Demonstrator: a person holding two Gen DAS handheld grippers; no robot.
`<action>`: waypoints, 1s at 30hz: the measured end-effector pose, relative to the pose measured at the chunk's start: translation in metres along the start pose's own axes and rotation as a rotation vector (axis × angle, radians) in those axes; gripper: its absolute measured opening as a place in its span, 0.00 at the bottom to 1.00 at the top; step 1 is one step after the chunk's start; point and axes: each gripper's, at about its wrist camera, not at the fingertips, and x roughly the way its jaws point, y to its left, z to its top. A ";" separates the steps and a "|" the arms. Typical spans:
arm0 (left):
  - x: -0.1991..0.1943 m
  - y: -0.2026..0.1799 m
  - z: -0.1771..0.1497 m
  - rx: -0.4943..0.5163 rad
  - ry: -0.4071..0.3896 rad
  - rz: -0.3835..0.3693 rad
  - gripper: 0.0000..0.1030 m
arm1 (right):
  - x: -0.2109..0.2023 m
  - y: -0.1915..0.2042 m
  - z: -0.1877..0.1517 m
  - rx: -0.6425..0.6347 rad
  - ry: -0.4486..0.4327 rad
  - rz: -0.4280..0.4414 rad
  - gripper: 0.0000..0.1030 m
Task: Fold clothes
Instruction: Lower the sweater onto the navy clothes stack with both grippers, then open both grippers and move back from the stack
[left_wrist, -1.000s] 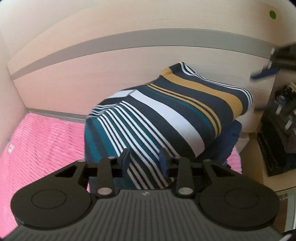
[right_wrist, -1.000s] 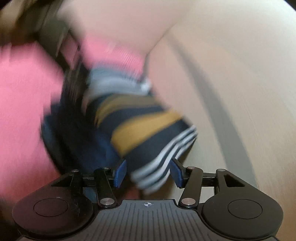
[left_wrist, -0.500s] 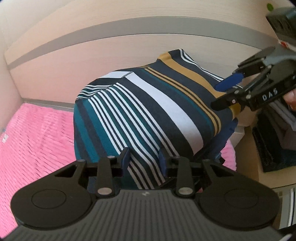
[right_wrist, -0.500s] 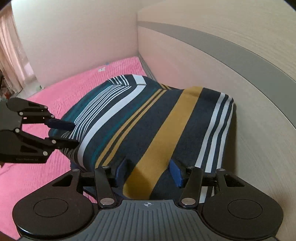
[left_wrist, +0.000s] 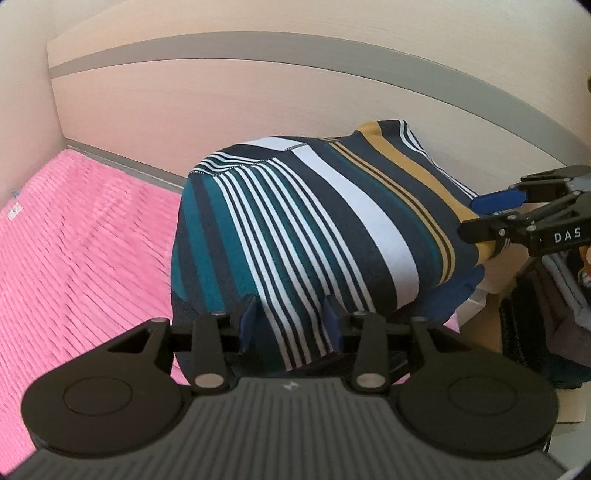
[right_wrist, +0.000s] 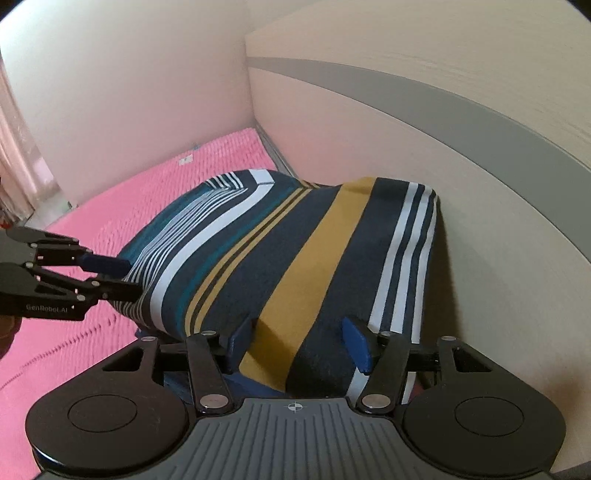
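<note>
Both tongs, left (left_wrist: 290, 319) and right (right_wrist: 297, 345), stand parted around the near edge of the striped cloth (left_wrist: 314, 229) on the bed (left_wrist: 81, 240), so clenching seems next.

Left gripper (left_wrist: 290, 319) and right gripper (right_wrist: 297, 343) both level, jaws parted on each, pointing toward one another from opposite sides, each visible in the other's view, with fabric lying between the jaws of both.

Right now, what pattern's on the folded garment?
Striped garment: navy with white, teal and mustard stripes. Clearest in the right wrist view.
</note>
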 end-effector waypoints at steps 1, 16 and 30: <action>-0.003 0.000 0.000 -0.005 -0.001 0.003 0.34 | -0.003 -0.002 0.002 0.013 -0.003 -0.002 0.64; -0.069 -0.002 -0.086 -0.143 0.043 0.100 0.77 | -0.048 0.011 -0.053 0.175 0.002 -0.132 0.94; -0.085 -0.004 -0.140 -0.399 0.141 0.139 0.98 | -0.025 0.043 -0.097 0.215 0.236 -0.099 0.99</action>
